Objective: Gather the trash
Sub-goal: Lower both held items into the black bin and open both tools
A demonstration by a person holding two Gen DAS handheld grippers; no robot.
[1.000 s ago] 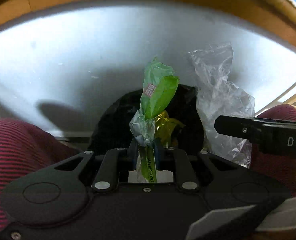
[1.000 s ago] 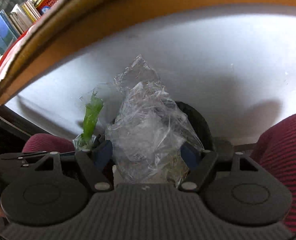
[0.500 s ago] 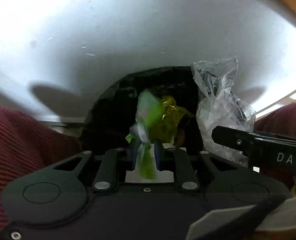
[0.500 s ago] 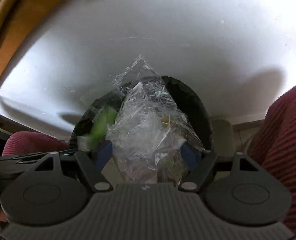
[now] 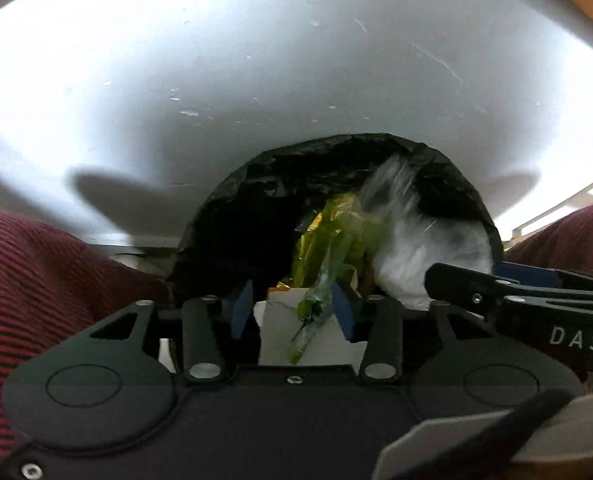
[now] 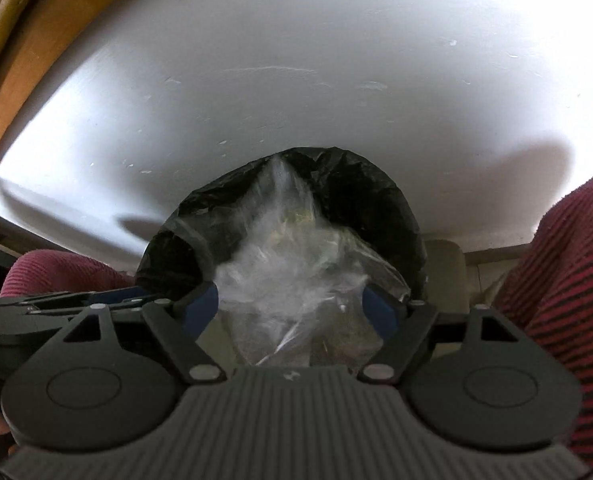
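Left wrist view: the left gripper (image 5: 292, 304) is spread, and a blurred green wrapper (image 5: 316, 300) is seen loose between its pads above the bin (image 5: 232, 216), lined with black plastic. Right wrist view: the right gripper (image 6: 292, 308) is spread wide, with a blurred clear bag (image 6: 292, 256) between the pads, over the bin's (image 6: 368, 200) mouth; contact cannot be told.

Legible text: white letters "DAS" on the black body of the right gripper (image 5: 536, 300), at right in the left wrist view. Nothing else readable in either view.
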